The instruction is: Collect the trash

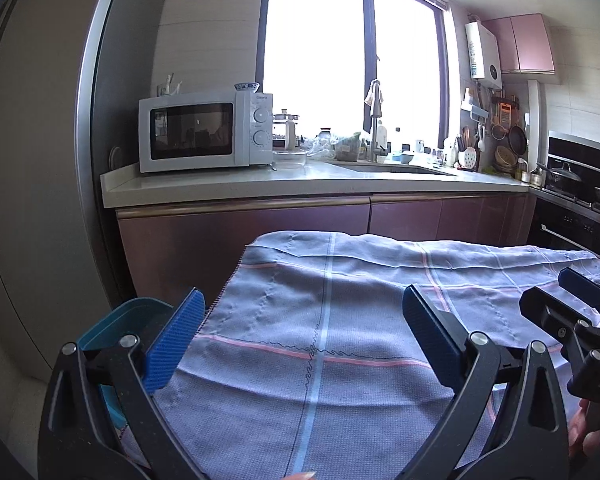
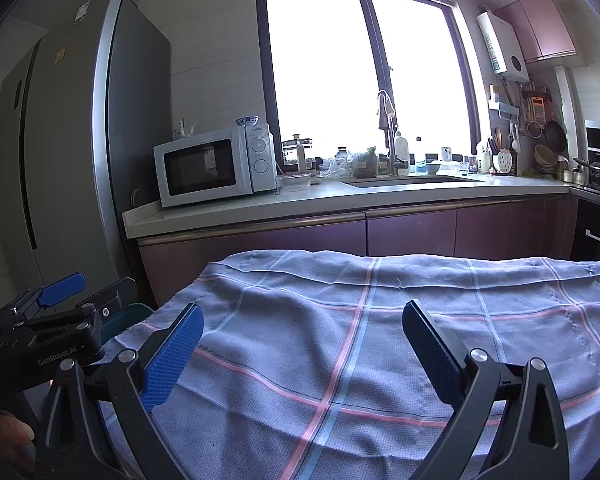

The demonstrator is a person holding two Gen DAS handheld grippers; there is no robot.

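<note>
Left gripper [image 1: 300, 344] and right gripper [image 2: 302, 354] both hover with jaws spread wide, empty, above the checked cloth [image 1: 340, 320]; teal bin [image 1: 120, 320] sits beside the cloth's left edge, orientation unclear

Left gripper [image 2: 66, 320] body reads "GenRobot.AI". Right gripper [image 1: 580, 300] body shows "DAS", rest cut off. Microwave [image 1: 204, 132] brand above its dials: too small to read with certainty.

A teal bin [image 1: 112, 320] stands just beside the left edge of the cloth-covered bench [image 1: 340, 340], its open rim partly hidden behind the claw's finger.
</note>
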